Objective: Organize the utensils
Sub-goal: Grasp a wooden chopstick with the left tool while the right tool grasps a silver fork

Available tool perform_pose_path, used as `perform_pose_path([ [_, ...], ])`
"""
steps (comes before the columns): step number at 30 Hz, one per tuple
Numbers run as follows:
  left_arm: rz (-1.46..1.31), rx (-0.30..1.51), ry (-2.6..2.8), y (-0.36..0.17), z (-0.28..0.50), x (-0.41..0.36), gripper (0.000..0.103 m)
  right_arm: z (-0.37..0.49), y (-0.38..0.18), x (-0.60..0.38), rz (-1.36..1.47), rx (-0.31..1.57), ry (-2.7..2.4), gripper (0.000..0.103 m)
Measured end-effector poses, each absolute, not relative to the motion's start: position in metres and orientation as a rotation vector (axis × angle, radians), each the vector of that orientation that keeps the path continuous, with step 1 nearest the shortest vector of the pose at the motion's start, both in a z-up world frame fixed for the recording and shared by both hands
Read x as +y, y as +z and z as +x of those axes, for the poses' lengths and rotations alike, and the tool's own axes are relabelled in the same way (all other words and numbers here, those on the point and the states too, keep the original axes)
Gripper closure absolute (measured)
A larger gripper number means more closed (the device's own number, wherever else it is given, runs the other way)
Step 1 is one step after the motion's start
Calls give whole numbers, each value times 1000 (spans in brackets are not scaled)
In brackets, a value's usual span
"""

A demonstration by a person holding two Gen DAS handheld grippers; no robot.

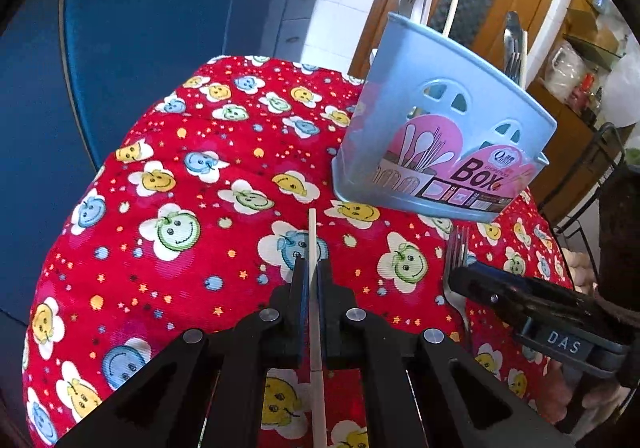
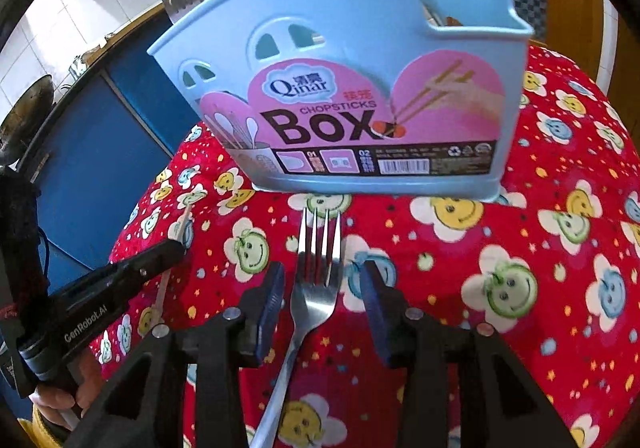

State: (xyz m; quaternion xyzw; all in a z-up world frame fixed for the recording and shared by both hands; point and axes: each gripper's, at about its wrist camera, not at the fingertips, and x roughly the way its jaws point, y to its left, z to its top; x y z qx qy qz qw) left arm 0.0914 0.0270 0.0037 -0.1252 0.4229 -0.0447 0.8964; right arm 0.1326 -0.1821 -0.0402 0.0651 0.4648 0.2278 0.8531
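left gripper (image 1: 311,276): pinching chopstick (image 1: 312,236)
right gripper (image 2: 322,284): spread around fork (image 2: 316,268)
holder (image 2: 340,87), 12 o'clock: partly filled
remaining: both

The blue utensil holder (image 2: 340,59) is carrying a pink label (image 2: 360,119) reading "Qinar", "CHOPSTICKS", "BOX", with "01" and "02" beneath; the right gripper (image 1: 520,300) is showing "DAS", the left gripper (image 2: 120,280) "CenRobot.AI"

Ahead of the left gripper (image 1: 311,268), which pinches a chopstick (image 1: 312,236) lying on the tablecloth (image 1: 192,175), stands the utensil box (image 1: 436,119) to its front-right, while a fork (image 2: 316,268) lies between the right gripper's (image 2: 322,288) parted fingers, tines toward the box.
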Motion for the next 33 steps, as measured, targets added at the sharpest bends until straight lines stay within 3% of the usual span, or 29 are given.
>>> perform_pose_path([
  [3,-263,899,-103,-2,94,27,99,136,-41,-181,132,968,494,60],
  [6,-267,912,-105,-5,96,27,99,135,-40,-181,121,958,499,77],
  [9,-263,942,-111,-8,98,27,99,136,-41,-181,124,952,507,88],
  [14,-239,991,-144,-5,107,28,99,132,-38,-185,142,933,524,93],
  [33,-119,1122,-221,-1,138,17,98,119,-28,-194,130,917,515,97],
])
